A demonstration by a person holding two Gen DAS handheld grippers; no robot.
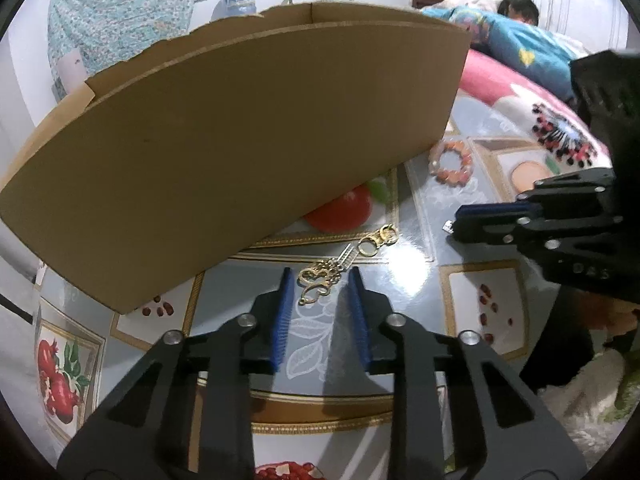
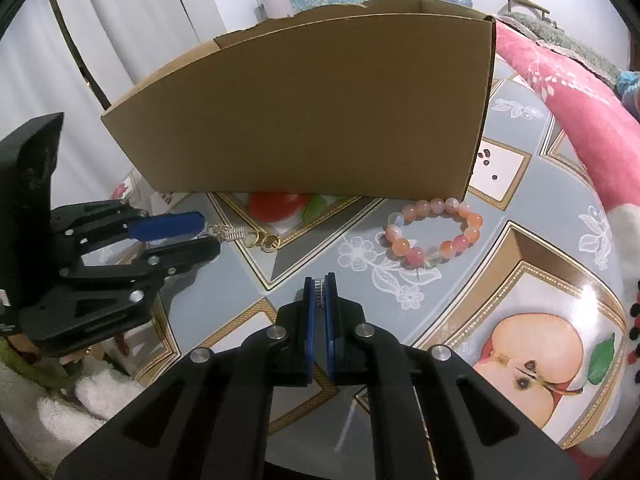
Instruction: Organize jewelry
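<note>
A gold necklace point(image 1: 320, 278) with rings and a silver link piece lies on the fruit-print tablecloth point(image 1: 408, 264) in front of a cardboard box point(image 1: 224, 152). My left gripper point(image 1: 320, 276) is open with its blue pads on either side of the necklace's ornate end. In the right wrist view the left gripper point(image 2: 208, 230) sits by the necklace point(image 2: 248, 236). My right gripper point(image 2: 319, 278) is shut on a small silver jewelry piece point(image 2: 319, 292). A pink and orange bead bracelet point(image 2: 434, 232) lies near the box's right corner point(image 2: 476, 120); it also shows in the left wrist view point(image 1: 450, 160).
A pink floral blanket point(image 2: 560, 100) lies along the table's right side. A white fluffy cloth point(image 2: 80, 396) lies at the near left edge. A person rests on bedding point(image 1: 516, 12) behind the table.
</note>
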